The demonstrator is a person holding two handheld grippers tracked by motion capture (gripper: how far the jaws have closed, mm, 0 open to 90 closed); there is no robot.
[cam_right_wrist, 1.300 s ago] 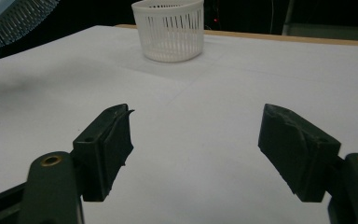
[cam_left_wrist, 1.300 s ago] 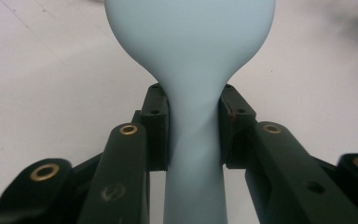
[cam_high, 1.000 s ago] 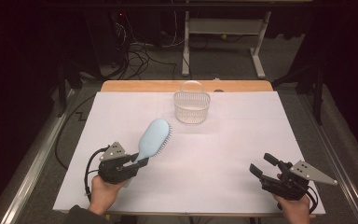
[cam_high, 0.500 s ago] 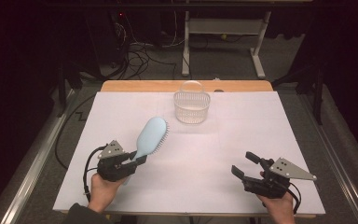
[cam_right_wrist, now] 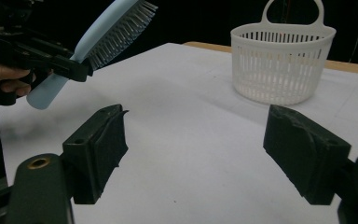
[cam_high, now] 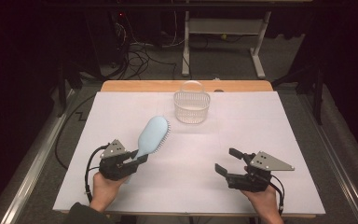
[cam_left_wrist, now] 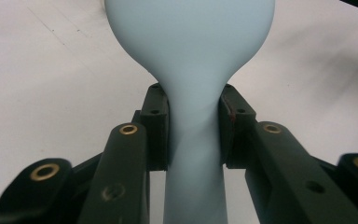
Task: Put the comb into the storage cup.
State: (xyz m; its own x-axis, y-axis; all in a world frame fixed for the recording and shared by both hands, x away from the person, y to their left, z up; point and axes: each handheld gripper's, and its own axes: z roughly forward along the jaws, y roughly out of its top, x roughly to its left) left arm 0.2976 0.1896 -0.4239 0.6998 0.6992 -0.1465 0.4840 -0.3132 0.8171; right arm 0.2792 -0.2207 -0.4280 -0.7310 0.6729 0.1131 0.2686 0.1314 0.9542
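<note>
A pale blue hairbrush (cam_high: 153,136) is held above the white table cover at the left, head up and away, bristles to the right. My left gripper (cam_high: 139,157) is shut on its handle (cam_left_wrist: 193,140), both pads pressing the narrow neck. In the right gripper view the hairbrush (cam_right_wrist: 107,35) shows at upper left with the left gripper (cam_right_wrist: 77,67) on it. My right gripper (cam_high: 228,161) hovers at the front right, pointing left; its jaws have just been opening and stand wide apart with nothing between them (cam_right_wrist: 196,154). A white slotted basket (cam_high: 192,106) stands at the back centre.
The table (cam_high: 279,121) is covered in white, with a wooden strip along its far edge. Beyond it lie cables and a desk frame on a dark floor. The basket (cam_right_wrist: 282,63) is upright with its handle raised.
My right gripper has moved left toward the table's middle and its jaws have spread wider. The left gripper and the hairbrush have stayed nearly in place.
</note>
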